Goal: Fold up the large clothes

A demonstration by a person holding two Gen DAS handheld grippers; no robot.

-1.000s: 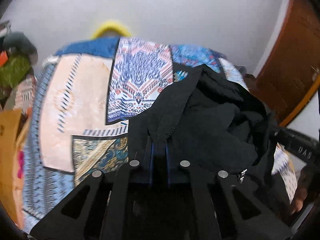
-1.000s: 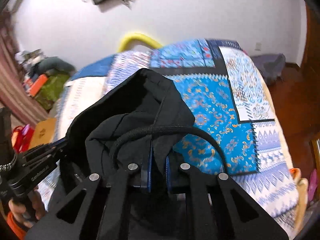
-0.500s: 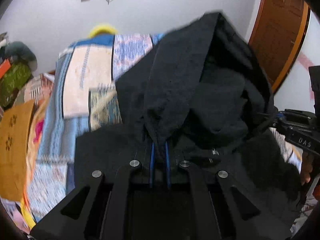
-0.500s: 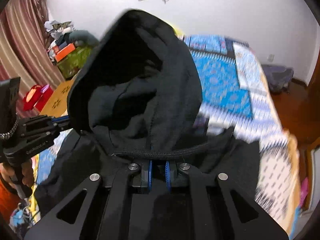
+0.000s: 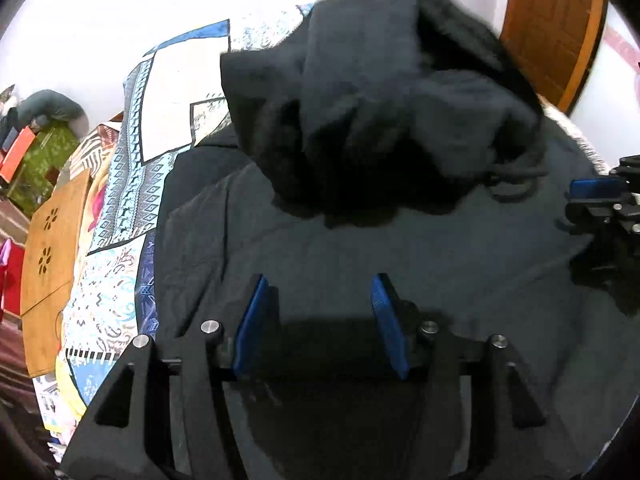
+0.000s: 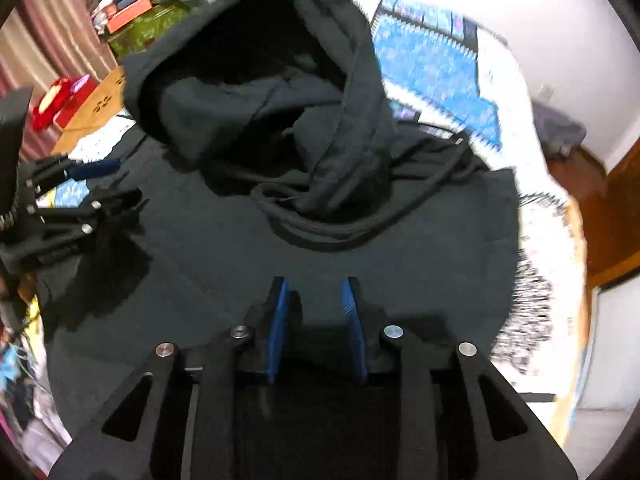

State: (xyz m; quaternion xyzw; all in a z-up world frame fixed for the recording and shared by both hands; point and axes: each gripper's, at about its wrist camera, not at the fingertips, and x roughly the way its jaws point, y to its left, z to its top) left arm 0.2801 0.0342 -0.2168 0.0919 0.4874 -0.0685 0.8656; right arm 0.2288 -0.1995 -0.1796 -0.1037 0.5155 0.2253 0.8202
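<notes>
Hoodie (image 5: 360, 264), black, lies spread on the bed, body panel flat over the patchwork bedspread (image 5: 168, 92). Fabric is dark, matte, fleece-like; a few shallow creases run across the panel towards the bed's left edge in the left wrist view. Hood (image 6: 256, 92) is bunched in a loose heap at the far end of the garment, its opening facing the cameras, with deep folds inside. Black drawstring (image 6: 320, 220) loops in a curve just below the hood, on top of the panel. Bedspread shows bare along the left edge of the bed in the left view and along the right edge and far corner in the right view.

Left gripper (image 5: 318, 292): jaws have just been opening, now stand wide, blue pads (image 5: 252, 320) clear of the cloth, nothing pinched between them; hoodie panel is visible in the gap.

Right gripper (image 6: 316, 292): jaws have just been opening too, narrower gap than the left, pads (image 6: 280, 320) apart, no fabric gripped; panel shows through the gap.

Each gripper appears at the other view's side edge, over the hoodie's outer part. Wooden board (image 5: 52, 248) sits beyond the bed's left edge. Brown door (image 5: 552, 28) is behind the hood.
</notes>
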